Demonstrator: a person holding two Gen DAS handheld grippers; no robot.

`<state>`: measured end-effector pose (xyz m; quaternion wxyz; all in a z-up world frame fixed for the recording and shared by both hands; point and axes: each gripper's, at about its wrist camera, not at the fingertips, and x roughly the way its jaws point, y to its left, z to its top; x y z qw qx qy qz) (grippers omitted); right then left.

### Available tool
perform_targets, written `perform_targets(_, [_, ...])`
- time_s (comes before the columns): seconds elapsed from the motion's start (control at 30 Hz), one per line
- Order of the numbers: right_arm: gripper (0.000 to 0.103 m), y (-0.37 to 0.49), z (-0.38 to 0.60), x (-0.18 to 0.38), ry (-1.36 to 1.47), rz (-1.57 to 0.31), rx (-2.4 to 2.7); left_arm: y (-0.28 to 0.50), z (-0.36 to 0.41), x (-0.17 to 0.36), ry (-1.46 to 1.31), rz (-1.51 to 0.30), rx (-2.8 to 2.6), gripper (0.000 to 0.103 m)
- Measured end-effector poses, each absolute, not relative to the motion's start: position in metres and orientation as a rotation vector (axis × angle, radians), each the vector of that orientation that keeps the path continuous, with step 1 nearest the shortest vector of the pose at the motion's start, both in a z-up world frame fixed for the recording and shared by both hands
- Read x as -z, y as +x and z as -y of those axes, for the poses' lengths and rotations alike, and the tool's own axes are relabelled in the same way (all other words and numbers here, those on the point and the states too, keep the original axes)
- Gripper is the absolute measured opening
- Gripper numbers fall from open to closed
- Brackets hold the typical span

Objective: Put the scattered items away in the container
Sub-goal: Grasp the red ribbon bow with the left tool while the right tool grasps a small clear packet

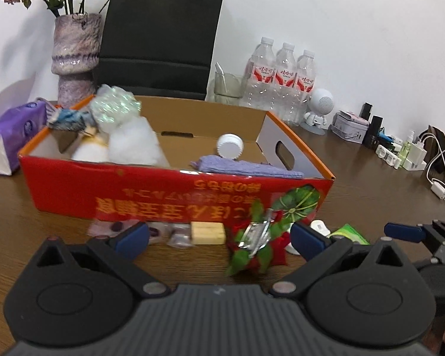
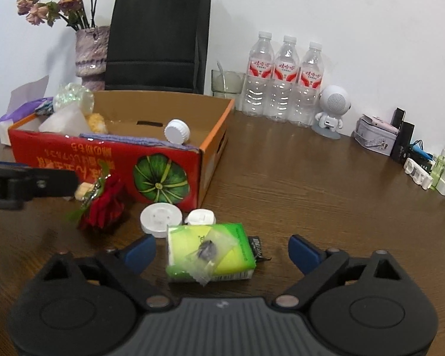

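Observation:
The red cardboard box [image 1: 151,191] [image 2: 109,160] stands on the brown table and holds white stuffing, a purple cloth [image 1: 246,167] and a white-capped bottle [image 1: 230,145]. In front of it lie a red fabric rose [image 1: 256,244] [image 2: 103,204], a beige block [image 1: 207,233], small clear packets [image 1: 163,233], white round lids [image 2: 161,218] and a green tissue pack [image 2: 210,250]. My left gripper [image 1: 219,237] is open, low over the rose and block. My right gripper [image 2: 222,252] is open, its fingers either side of the green pack with gaps.
A vase of dried flowers [image 1: 74,59], a black paper bag [image 1: 160,38], a glass [image 2: 227,84] and three water bottles [image 2: 281,80] stand behind the box. A purple tissue pack [image 1: 9,139] lies left. A white speaker figure [image 2: 332,109], tins and chargers [image 2: 430,166] line the right.

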<state>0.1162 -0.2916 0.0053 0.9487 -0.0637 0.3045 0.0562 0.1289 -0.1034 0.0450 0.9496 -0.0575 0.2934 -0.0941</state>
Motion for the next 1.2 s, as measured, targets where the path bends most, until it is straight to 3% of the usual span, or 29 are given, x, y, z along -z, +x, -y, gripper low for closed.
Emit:
perform_targets(0.13, [0.081,0.114,0.298,-0.006,-0.089,-0.602,-0.140,0.139,0.116,-0.039,-0.137,-0.605,0.164,0.099])
perform_targets(0.23, [0.063,0.117,0.301,-0.004,-0.066,-0.608,-0.152,0.145,0.123,-0.033,-0.143,-0.622,0.155,0.092])
perform_targets(0.3, [0.051,0.118,0.302,-0.001,-0.057,-0.617,-0.167,0.148,0.129,-0.029,-0.134,-0.641,0.146,0.083])
perform_targets(0.37, [0.048,0.116,0.301,-0.001,-0.055,-0.609,-0.173,0.150,0.132,-0.023,-0.126,-0.662,0.139,0.061])
perform_targets(0.43, [0.040,0.114,0.298,-0.001,-0.077,-0.596,-0.163,0.151,0.132,-0.019,-0.134,-0.683,0.150,0.050])
perform_targets(0.5, [0.019,0.112,0.297,-0.002,-0.089,-0.586,-0.160,0.148,0.129,-0.019,-0.140,-0.674,0.150,0.047])
perform_targets(0.77, [0.018,0.106,0.294,-0.005,-0.125,-0.566,-0.152,0.140,0.117,-0.024,-0.187,-0.659,0.190,0.041])
perform_targets(1.2, [0.018,0.103,0.288,-0.029,-0.096,-0.512,-0.171,0.120,0.098,-0.042,-0.209,-0.598,0.258,0.040])
